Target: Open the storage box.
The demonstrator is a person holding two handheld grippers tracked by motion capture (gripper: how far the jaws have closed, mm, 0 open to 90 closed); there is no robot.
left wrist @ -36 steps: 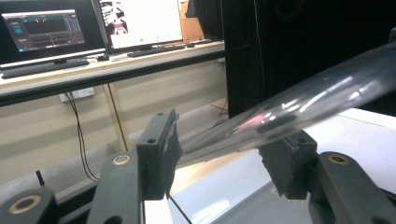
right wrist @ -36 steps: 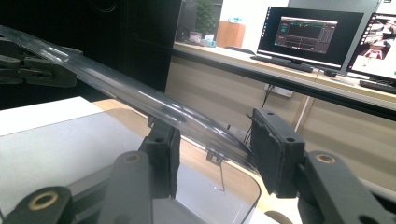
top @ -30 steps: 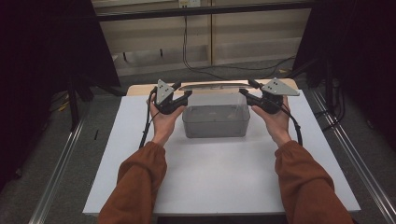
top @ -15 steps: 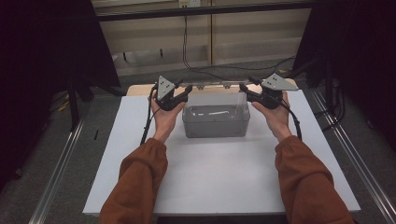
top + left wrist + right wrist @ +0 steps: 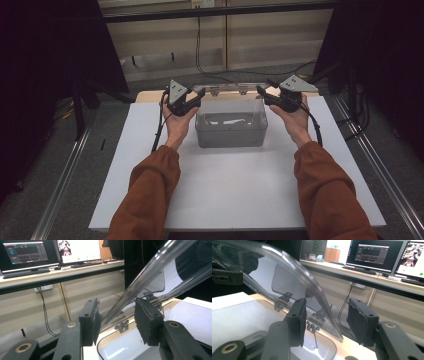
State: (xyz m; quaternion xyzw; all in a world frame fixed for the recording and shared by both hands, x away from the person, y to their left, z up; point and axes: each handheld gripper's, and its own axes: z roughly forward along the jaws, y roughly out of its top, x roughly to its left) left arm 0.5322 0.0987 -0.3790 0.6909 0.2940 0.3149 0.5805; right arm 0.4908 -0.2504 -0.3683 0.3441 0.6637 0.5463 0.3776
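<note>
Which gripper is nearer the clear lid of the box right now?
Neither clearly: about equal. The left gripper has its jaws around the left edge of the raised clear lid; the right gripper straddles its right edge. Both sit above the clear box.

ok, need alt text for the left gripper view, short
The edge of a raised clear plastic lid runs diagonally between the open left claw, with gaps on both sides. The lid's hinges and the clear box rim show beyond the jaws, with two lit monitors on a desk behind.
</note>
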